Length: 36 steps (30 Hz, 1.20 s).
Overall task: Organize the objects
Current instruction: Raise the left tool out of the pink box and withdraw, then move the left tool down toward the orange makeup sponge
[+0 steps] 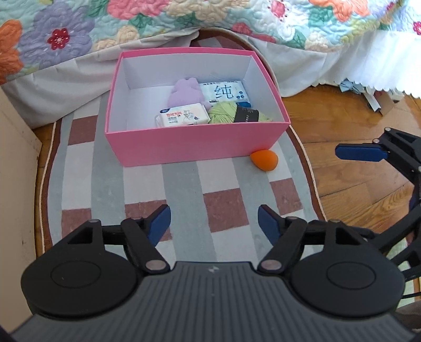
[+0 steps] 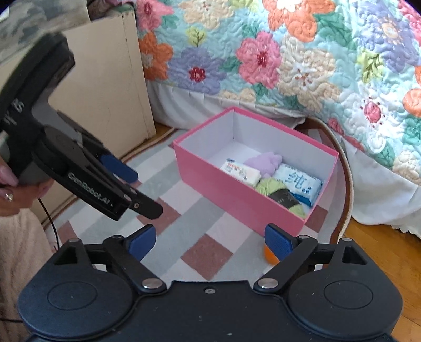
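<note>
A pink box [image 1: 184,143] stands on a checked rug [image 1: 184,184] and holds a purple plush [image 1: 184,93], two tissue packs [image 1: 181,115], and green yarn [image 1: 223,113]. An orange egg-shaped sponge [image 1: 264,160] lies on the rug by the box's near right corner. My left gripper [image 1: 214,223] is open and empty, above the rug in front of the box. My right gripper [image 2: 210,242] is open and empty; the sponge [image 2: 268,256] peeks out behind its right finger. The box [image 2: 236,194] lies just ahead. The left gripper [image 2: 131,189] also shows at the left of the right wrist view.
A bed with a floral quilt [image 1: 184,18] and white skirt runs behind the box. A beige cabinet [image 2: 105,86] stands left of the rug. Wooden floor [image 1: 355,184] lies right of the rug, with paper scraps [image 1: 368,92] under the bed edge.
</note>
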Tool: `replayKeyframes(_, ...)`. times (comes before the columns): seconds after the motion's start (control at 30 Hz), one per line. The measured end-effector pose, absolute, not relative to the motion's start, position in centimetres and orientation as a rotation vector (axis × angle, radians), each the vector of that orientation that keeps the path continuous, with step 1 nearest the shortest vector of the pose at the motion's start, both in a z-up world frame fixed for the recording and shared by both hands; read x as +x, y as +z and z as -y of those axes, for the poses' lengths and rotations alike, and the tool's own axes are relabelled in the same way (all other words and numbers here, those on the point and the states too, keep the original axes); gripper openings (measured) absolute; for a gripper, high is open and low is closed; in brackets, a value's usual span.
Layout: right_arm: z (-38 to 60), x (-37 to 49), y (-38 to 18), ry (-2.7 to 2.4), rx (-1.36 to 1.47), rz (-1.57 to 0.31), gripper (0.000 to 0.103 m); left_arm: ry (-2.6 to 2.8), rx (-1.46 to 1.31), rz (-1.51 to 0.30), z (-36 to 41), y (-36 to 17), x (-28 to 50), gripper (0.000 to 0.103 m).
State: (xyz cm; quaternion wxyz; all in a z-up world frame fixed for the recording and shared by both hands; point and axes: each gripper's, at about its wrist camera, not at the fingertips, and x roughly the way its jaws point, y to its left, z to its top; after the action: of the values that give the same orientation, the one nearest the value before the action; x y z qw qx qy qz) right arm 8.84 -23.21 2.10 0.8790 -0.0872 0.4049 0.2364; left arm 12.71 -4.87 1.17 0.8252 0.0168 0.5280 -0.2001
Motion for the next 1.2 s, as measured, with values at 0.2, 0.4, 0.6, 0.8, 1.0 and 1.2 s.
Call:
replayKeyframes(0.2, 23.4, 8.8, 0.2, 0.471, -0.184, -0.853, 0.093, -0.448, -0.008, -1.129, 5.4, -0.2, 12.8, 0.087)
replayKeyframes(0.4, 24.3, 8.3, -1.4, 0.424, -0.185, -0.760, 0.093, -0.405, -0.085, -1.133, 5.0, -2.7, 13.1, 0.091)
replayKeyframes(0.6, 24.5, 8.5, -2.9, 0.413, -0.198, -0.737, 0.093, -0.410, -0.128, -1.117, 5.4, -4.7, 13.2, 0.093)
replayKeyframes(0.8, 24.6, 9.8, -5.2, 0.375, -0.238, -0.798, 0.093, -0.440, -0.198, -1.165, 5.4, -7.5, 13.8, 0.092)
replayKeyframes(1.0, 24.2, 11.4, -8.0, 0.329, -0.328, -0.869, 0.093, -0.486, -0.210, -1.153, 6.1, -8.8, 14.2, 0.091)
replayKeyframes(1.2, 24.8, 12.7, -10.0, 0.330, -0.323, -0.883, 0.092, -0.462, -0.206, -1.138, 7.1, -10.4, 14.8, 0.090)
